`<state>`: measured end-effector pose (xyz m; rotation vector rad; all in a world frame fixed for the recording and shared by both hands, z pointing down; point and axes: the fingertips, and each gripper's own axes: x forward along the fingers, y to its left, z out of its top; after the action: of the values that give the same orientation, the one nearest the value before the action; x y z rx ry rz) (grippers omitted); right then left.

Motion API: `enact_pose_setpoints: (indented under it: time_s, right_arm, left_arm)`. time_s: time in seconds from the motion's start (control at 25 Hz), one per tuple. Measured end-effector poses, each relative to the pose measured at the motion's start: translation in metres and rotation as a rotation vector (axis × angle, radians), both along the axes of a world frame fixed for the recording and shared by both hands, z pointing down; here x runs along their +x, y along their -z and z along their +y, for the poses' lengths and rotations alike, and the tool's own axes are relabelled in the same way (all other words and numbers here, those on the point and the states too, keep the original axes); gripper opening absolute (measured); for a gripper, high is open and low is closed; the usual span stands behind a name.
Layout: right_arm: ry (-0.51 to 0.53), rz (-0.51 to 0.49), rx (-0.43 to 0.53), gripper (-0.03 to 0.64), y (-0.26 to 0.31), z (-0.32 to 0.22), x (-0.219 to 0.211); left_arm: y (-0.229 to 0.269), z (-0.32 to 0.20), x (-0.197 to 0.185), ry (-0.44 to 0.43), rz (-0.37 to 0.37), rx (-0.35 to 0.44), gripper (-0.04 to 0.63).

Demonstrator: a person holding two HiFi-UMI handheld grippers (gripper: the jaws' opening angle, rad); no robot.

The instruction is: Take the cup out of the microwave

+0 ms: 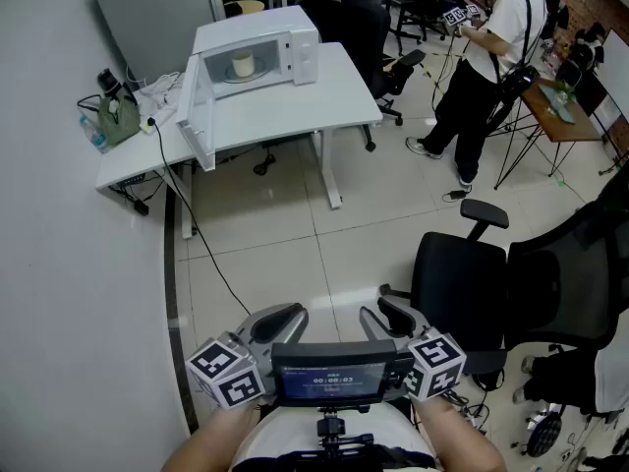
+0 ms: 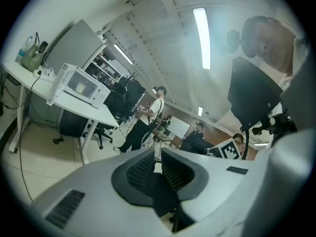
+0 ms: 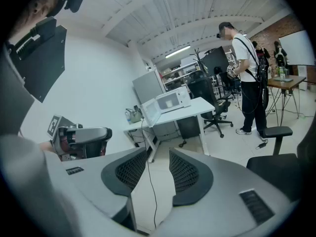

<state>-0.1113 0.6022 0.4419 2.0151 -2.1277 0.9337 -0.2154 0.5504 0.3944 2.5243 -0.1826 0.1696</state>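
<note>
- Both grippers are held low at 6 o'clock in the head view, drawn in close to the person's body. The left gripper [image 1: 285, 320] and right gripper [image 1: 388, 316] sit side by side, aimed slightly downward toward 12 o'clock.
- The right gripper's jaws stand apart, with only floor tile showing between the ribbed black pads [image 3: 132, 171]. The left gripper's jaws are parted by a narrower slit that seems empty too, though that gap is dark.
- The cup [image 1: 243, 64], pale and cylindrical, sits inside the microwave [image 1: 295, 52], well apart from both grippers, at 11 o'clock.
- The microwave is a white box on a flat white desk [image 1: 295, 106]. Its door [image 1: 195, 106] is swung out toward the desk's front edge.
- Glossy tiled floor [image 1: 295, 254] lies open between the grippers and the desk. A black office chair [image 1: 457, 283] crowds 2 o'clock, a thin cable [image 1: 211, 264] trails at 11 o'clock, and a plain wall [image 1: 59, 264] bounds 9 o'clock.
</note>
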Motion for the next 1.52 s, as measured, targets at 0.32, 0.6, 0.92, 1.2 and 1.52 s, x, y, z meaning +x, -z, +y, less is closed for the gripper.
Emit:
enact_pose_setpoints:
  time_s: [0.32, 0.6, 0.92, 1.2, 1.52]
  right_arm:
    - [-0.011, 0.007, -0.011, 0.167, -0.004, -0.009, 0.001]
    - [-0.06, 0.026, 0.006, 0.167, 0.0, -0.041, 0.005]
    - [-0.123, 0.104, 0.086, 0.167, 0.026, -0.101, 0.015]
    - [-0.121, 0.148, 0.098, 0.167, 0.037, -0.127, 0.01]
    - [-0.071, 0.162, 0.127, 0.167, 0.042, -0.173, 0.038]
  left_arm:
    - [-0.005, -0.01, -0.001, 0.004, -0.008, -0.009, 0.064]
    - [-0.016, -0.053, -0.002, 0.007, -0.027, 0.044, 0.064]
    - [0.012, -0.094, 0.013, -0.007, 0.003, 0.117, 0.064]
    - [0.019, -0.106, 0.021, -0.011, -0.017, 0.149, 0.064]
    - [0.014, -0.143, 0.051, 0.037, -0.041, 0.153, 0.064]
